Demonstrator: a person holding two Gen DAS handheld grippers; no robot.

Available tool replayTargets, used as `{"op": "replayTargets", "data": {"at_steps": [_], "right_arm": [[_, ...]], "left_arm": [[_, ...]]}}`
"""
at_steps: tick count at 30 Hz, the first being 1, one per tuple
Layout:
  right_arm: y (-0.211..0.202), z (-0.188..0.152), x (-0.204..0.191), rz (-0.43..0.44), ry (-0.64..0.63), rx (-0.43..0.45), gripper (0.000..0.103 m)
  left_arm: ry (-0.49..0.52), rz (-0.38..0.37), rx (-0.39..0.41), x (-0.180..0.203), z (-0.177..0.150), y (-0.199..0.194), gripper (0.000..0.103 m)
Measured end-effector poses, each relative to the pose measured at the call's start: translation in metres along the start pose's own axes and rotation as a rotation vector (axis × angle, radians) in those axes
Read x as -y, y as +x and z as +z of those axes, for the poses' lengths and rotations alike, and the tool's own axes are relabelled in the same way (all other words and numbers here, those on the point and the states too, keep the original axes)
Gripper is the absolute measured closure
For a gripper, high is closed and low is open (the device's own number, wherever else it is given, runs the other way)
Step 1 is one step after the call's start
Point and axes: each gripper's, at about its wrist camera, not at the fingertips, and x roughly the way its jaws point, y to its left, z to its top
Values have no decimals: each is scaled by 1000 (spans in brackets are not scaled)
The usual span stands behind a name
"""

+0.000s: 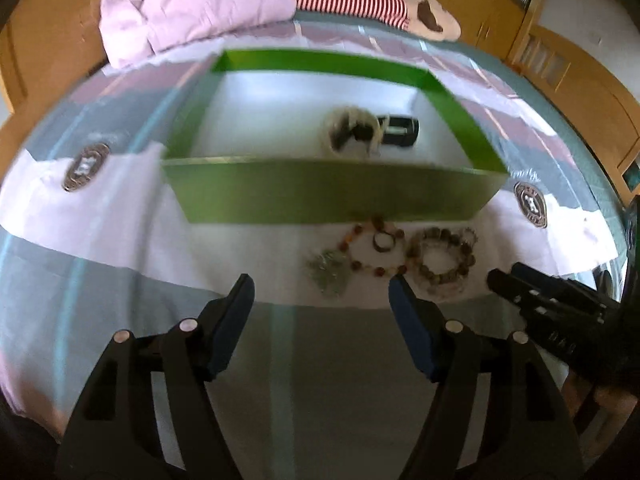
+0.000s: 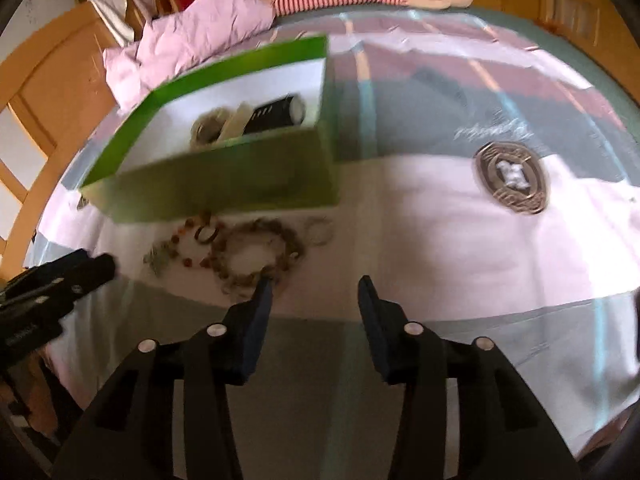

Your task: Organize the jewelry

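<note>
Jewelry is split between two places on the bed: some pieces already lie inside the shallow green cardboard box with the white floor [image 1: 332, 196], and a small cluster waits on the pale sheet just in front of the box's near wall. In the box you have a pale coiled piece [image 1: 354, 132] and a dark rectangular item [image 1: 400, 130] beside it; blur hides what they are exactly. Outside, from your left, sit a greenish metallic tangle [image 1: 330, 274], a loop of orange-brown beads [image 1: 376, 248] around a small dark ring [image 1: 383, 241], and a chunky grey-brown bead bracelet [image 1: 442, 260]. A thin clear ring [image 2: 319, 231] lies just beyond the bracelet in the right wrist view.

Your left gripper [image 1: 322, 286] has its fingers spread wide and empty, hovering near the tangle and the bead loop. Your right gripper [image 2: 316, 290] is likewise released, its left finger [image 2: 260, 300] lined up with the bracelet's near edge; whether it touches I cannot tell.

You appear to be mid-task, about to pick another piece. Next, straddle one bead strand, close gently, lift clear of the box wall, and release inside.
</note>
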Motion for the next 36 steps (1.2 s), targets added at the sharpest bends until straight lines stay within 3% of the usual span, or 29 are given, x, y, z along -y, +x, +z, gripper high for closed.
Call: {"op": "replayTargets", "data": {"at_steps": [4,5,8,9,13,15,19,26,28,30,32,35,36], "right_arm": [[13,14,-16,-11,-8,2,62],[17,15,-17,-16,-8,-3,62],[27,19,-19,-18,-5,-25,72],[29,19,-20,-20,-9,-32,81],[28,12,-20,-16,-38,-35,92],[23,6,-20,9,-36,-45,92],[3,-14,-18,66,-36,-70,92],[-31,-48,-25,140,-110,-96,92],[-36,-50,-20,96,-112,-74,92],[-43,-47,-9,40,-86,-39,92],[-45,-43,4,7,-49,-17,92],[-46,-39,15,-67,-19,8,91],[-45,-38,16,-84,-13,7,86]], "left_arm": [[19,5,-9,10,5,16,38],[29,8,-21,13,7,22,45],[38,13,-52,14,9,33,59],[36,9,-63,14,8,36,66],[40,6,-63,11,4,39,73],[48,7,-65,9,1,37,84],[33,-20,-81,-1,-9,28,91],[21,-18,-68,-20,-31,-5,91],[15,-11,-54,-22,-31,-12,86],[17,-8,-35,-20,-28,-16,68],[27,-6,-22,-15,-24,-16,60],[47,-4,-21,-3,-17,-9,49],[51,-2,-23,2,-14,-3,49]]}}
